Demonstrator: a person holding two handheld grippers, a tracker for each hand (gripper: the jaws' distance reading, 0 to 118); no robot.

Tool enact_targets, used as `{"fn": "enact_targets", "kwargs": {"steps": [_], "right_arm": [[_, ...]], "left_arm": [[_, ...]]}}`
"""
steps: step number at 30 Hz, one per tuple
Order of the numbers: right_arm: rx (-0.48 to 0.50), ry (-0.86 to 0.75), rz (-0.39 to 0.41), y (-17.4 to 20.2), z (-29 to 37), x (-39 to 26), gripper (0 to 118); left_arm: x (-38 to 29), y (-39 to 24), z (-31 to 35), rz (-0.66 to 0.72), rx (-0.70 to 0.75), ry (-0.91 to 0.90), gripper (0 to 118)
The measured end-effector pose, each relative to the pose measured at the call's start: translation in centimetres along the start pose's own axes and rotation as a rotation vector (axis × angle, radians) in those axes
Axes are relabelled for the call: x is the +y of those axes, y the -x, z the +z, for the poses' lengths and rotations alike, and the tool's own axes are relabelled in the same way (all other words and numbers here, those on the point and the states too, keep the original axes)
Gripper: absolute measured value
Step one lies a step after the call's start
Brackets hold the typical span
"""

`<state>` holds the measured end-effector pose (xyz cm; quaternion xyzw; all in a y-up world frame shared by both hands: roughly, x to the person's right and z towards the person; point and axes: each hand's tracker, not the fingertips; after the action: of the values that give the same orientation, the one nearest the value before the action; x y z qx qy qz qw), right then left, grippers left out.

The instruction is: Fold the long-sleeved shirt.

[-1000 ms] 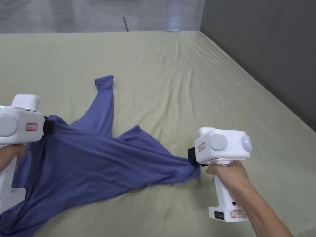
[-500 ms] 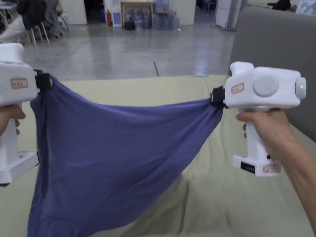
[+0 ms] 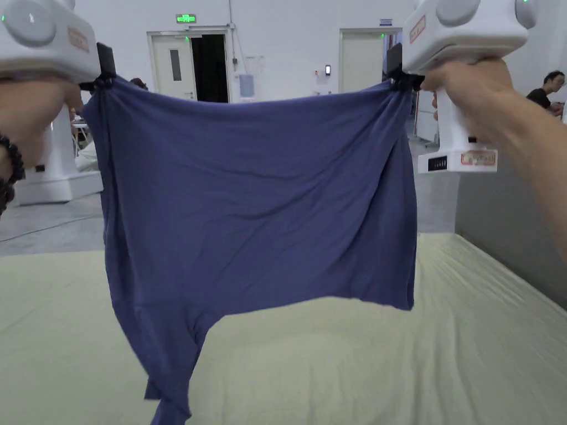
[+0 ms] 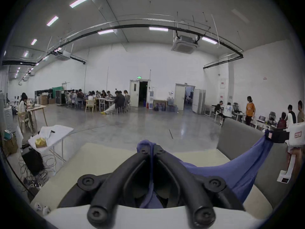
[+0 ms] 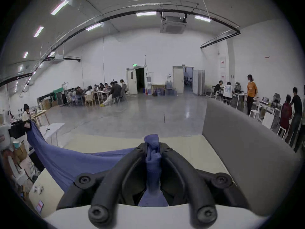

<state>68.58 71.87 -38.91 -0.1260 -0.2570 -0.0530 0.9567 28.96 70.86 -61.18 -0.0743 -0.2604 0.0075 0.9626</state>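
Two corners of the shirt (image 3: 254, 205) were up at head height, where a second earlier the cloth had lain bunched on the green sheet (image 3: 343, 365) with both tools low beside it. On the left, the left gripper (image 3: 102, 74) had its jaws closed on a pinch of blue fabric, which the left gripper view showed squeezed between them (image 4: 151, 151). Across the middle the body of the shirt hung as a fairly flat panel, its top edge sagging slightly, and one sleeve (image 3: 171, 359) trailed down at the lower left toward the sheet. On the right, the right gripper (image 3: 400, 74) was likewise clamped on a bunched corner (image 5: 152, 147). The lift had apparently shaken the garment open, so the folding itself had not begun; laying it back flat and squared looked like the next need.
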Motion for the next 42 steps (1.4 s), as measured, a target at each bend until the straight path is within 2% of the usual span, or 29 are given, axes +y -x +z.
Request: {"fn": "enact_targets", "kwargs": {"steps": [3, 4, 5, 10, 14, 22, 27, 31, 33, 35, 42], "right_arm": [[0.008, -0.035, -0.094, -0.7, -1.1, 2.7, 15], [0.001, -0.045, -0.101, -0.8, -1.5, 3.4, 15], [-0.007, -0.045, -0.094, -0.8, -1.8, 3.9, 15], [-0.066, -0.079, -0.039, -0.7, -2.9, 4.8, 15], [-0.056, -0.067, -0.059, -1.1, -3.9, 3.7, 15], [-0.033, 0.082, -0.095, -1.5, -9.5, -6.7, 15], [-0.005, 0.125, -0.090, -1.6, -9.7, -11.8, 15], [0.016, 0.155, -0.087, -2.1, -8.6, -13.2, 15], [0.046, 0.158, -0.128, -2.4, -7.1, -14.1, 15], [0.064, 0.166, -0.126, -2.7, -5.3, -15.6, 15], [0.118, 0.228, -0.120, -3.6, 3.2, -25.3, 15]], "left_arm": [[3.0, -0.7, -1.3, -0.004, 0.011, -0.055, 0], [4.0, -1.3, -1.8, -0.031, 0.016, -0.059, 0], [4.7, -1.7, -1.9, -0.066, 0.028, -0.089, 0], [6.4, -3.2, -1.7, -0.062, 0.022, -0.116, 0], [5.4, -3.2, -3.3, -0.074, 0.025, -0.116, 0], [-5.5, -1.8, -7.4, -0.089, 0.025, 0.038, 0], [-10.3, -0.6, -7.0, -0.067, 0.016, 0.098, 0], [-12.0, 0.3, -4.4, -0.069, 0.019, 0.105, 0], [-13.1, 0.7, -1.9, -0.075, 0.016, 0.107, 0], [-14.2, 1.3, 0.5, -0.070, 0.009, 0.100, 0], [-23.3, 2.0, 11.6, -0.088, 0.003, 0.146, 0]]}}
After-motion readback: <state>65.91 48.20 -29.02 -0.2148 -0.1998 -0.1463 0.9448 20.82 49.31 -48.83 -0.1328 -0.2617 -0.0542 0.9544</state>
